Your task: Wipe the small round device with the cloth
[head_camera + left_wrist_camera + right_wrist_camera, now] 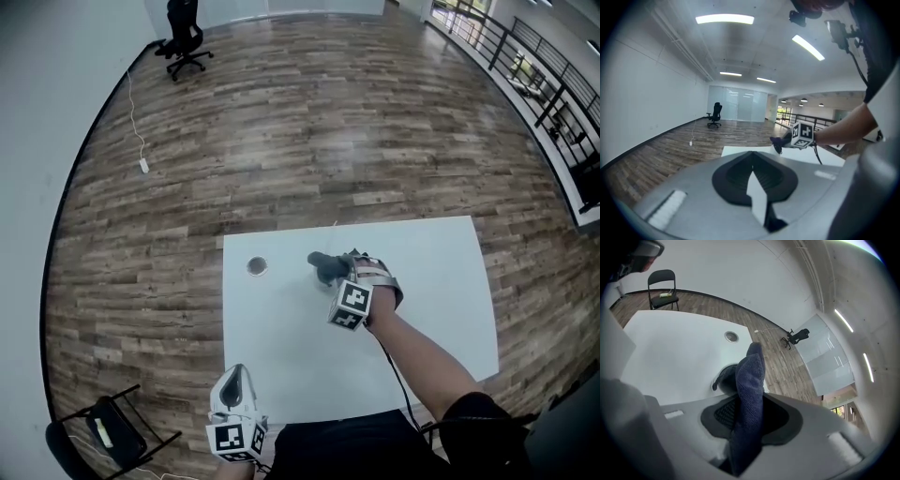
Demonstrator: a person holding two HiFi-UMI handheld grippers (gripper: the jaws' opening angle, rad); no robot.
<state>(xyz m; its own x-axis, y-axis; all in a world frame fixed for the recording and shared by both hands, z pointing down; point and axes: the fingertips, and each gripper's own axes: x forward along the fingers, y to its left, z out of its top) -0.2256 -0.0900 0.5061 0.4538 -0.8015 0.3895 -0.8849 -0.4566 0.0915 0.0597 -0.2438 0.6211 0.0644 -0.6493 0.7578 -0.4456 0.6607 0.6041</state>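
A white tabletop (441, 281) fills the lower centre, standing on a wood-plank floor (309, 122). A black office chair (184, 42) stands at upper left, with a white cable (143, 165) lying on the floor below it. A black folding chair (117, 436) sits at lower left. A dark railing (525, 66) lines the upper right.

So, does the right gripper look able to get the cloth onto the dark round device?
Probably yes. The right gripper, shut on the cloth, is right at the dark round device, and nothing stands between them on the table.
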